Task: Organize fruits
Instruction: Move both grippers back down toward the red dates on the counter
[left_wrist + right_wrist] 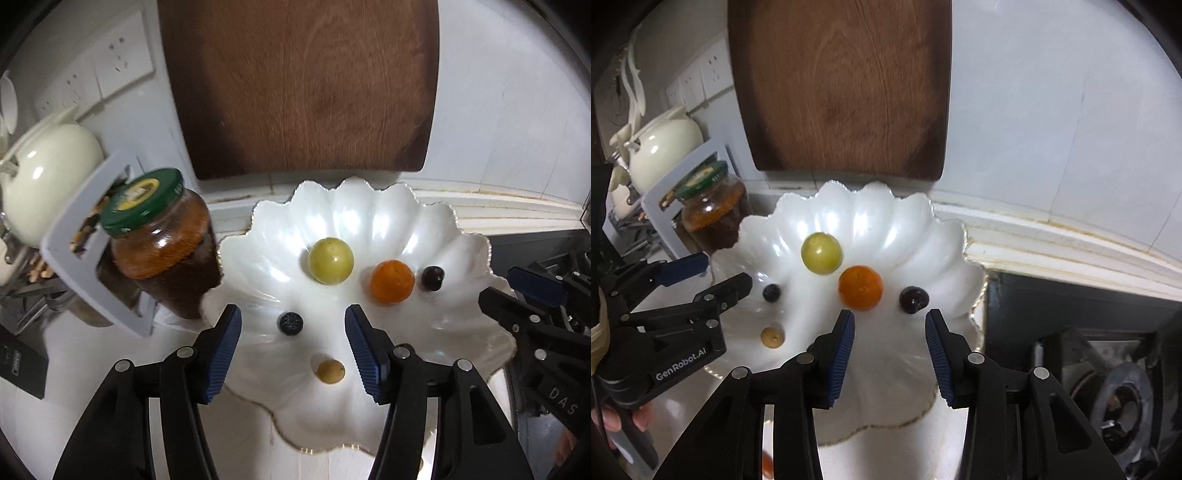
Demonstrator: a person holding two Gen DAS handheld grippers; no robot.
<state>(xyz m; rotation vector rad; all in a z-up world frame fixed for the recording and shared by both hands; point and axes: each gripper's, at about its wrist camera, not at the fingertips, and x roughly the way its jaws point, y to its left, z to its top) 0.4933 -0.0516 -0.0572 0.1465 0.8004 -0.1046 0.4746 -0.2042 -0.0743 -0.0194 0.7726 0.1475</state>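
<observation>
Both the left gripper [293,325] and right gripper [890,325] hang with jaws apart and empty over the white scalloped plate [369,206] mid-frame, where a green fruit [330,260], orange one [392,281], two dark berries and a small tan fruit [330,371] sit apart.
</observation>
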